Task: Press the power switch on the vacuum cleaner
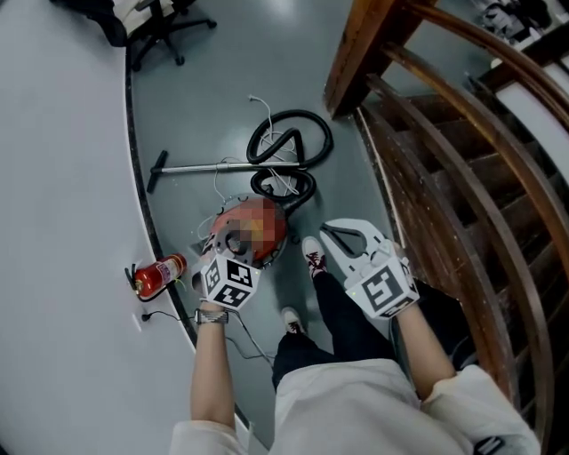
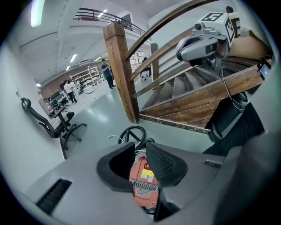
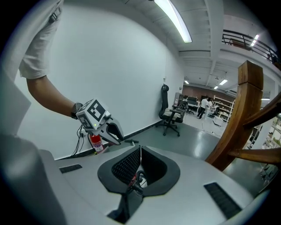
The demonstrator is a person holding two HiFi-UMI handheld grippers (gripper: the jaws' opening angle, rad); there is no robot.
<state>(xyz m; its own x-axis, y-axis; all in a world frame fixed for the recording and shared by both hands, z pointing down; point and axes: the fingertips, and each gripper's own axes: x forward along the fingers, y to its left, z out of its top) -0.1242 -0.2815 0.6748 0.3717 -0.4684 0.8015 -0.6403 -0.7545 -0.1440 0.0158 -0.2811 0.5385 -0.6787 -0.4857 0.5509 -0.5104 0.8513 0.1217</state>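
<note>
The red canister vacuum cleaner (image 1: 258, 227) lies on the grey floor, partly under a blur patch. Its black hose (image 1: 290, 140) is coiled beyond it and the metal wand (image 1: 209, 166) stretches left. My left gripper (image 1: 216, 253) hovers over the canister's near left side. In the left gripper view its jaws stand apart around a gap (image 2: 140, 147), and the vacuum (image 2: 142, 182) shows through it, untouched. My right gripper (image 1: 324, 229) hangs to the right of the canister, fingertips together and empty (image 3: 140, 148). No switch can be made out.
A red fire extinguisher (image 1: 160, 274) lies by the curved white wall (image 1: 62, 178), with a cable beside it. A wooden staircase (image 1: 462, 151) and its post (image 2: 120, 70) rise on the right. An office chair (image 1: 160, 27) stands far back. The person's shoes (image 1: 313, 258) are close to the vacuum.
</note>
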